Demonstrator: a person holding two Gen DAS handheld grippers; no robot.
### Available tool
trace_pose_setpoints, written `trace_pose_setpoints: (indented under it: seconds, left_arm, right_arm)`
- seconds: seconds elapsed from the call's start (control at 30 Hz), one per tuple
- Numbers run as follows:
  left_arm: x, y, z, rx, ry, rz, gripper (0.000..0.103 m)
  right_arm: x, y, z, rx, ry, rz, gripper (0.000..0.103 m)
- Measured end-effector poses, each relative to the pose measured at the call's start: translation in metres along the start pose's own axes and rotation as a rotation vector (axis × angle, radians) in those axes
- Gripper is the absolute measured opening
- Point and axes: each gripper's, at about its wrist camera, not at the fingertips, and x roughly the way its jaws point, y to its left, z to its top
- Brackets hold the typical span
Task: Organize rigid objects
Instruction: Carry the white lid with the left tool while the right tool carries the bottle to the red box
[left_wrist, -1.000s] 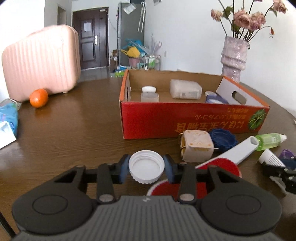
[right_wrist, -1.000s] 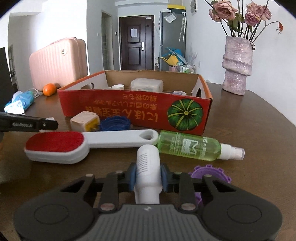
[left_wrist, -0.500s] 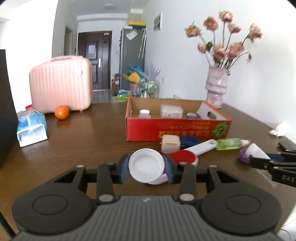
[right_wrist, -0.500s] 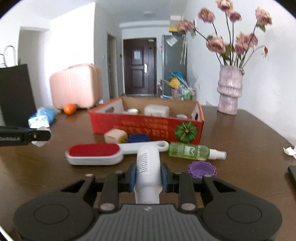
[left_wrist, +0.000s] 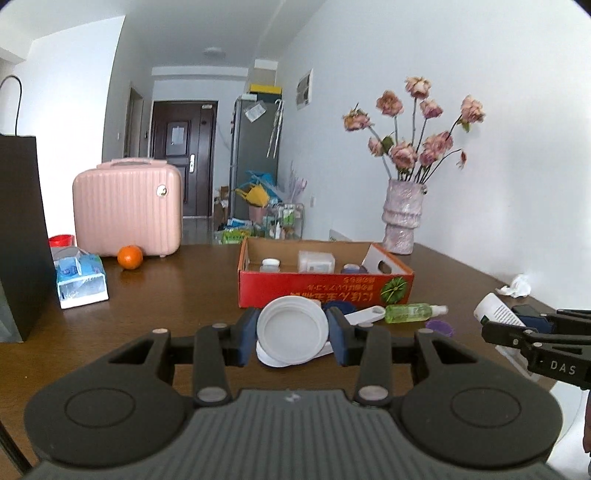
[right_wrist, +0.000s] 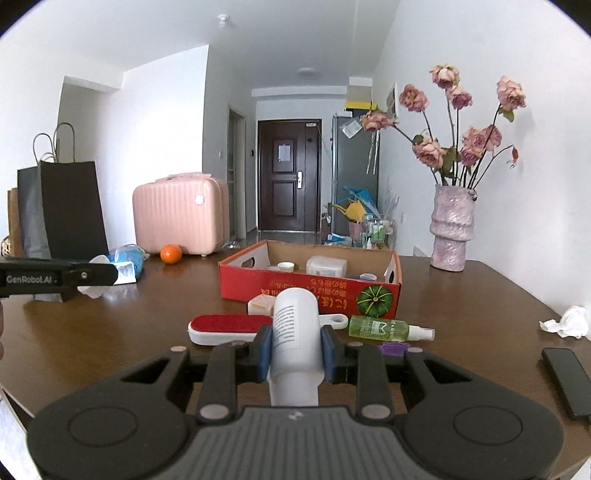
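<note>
My left tongs are clenching a white screw lid by its rim, and my right tongs are gripping a white tube across its body; both are hanging above the worktop, short of the red cardboard box where I am judging they belong. The lid is sitting edge-on between narrow pads, so I am worrying that a jolt could pivot it out and send it rolling among the lint brush, the green spray bottle and the purple cap lying below. The tube is looking smooth and rounded, so it may be creeping through the pads. With both hands heading for one box, the tongs could also be knocking each other or the box wall. The right view is showing me the brush's red pad, a beige block and a dark phone-like slab, all hidden or cut off in the left view; the left view is showing the tube's printed end from the side.
</note>
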Motion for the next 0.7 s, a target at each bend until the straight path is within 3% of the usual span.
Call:
trace_pose_setpoints:
  seconds: [0.37, 0.7]
  left_arm:
    - [-0.024, -0.008, 0.002, 0.004, -0.054, -0.018, 0.041]
    - [0.022, -0.012, 0.006, 0.024, -0.019, -0.051, 0.041]
  right_arm:
    - [-0.025, 0.005, -0.001, -0.019, -0.036, 0.004, 0.027]
    - [0.011, 0.000, -0.001, -0.024, 0.020, 0.031, 0.027]
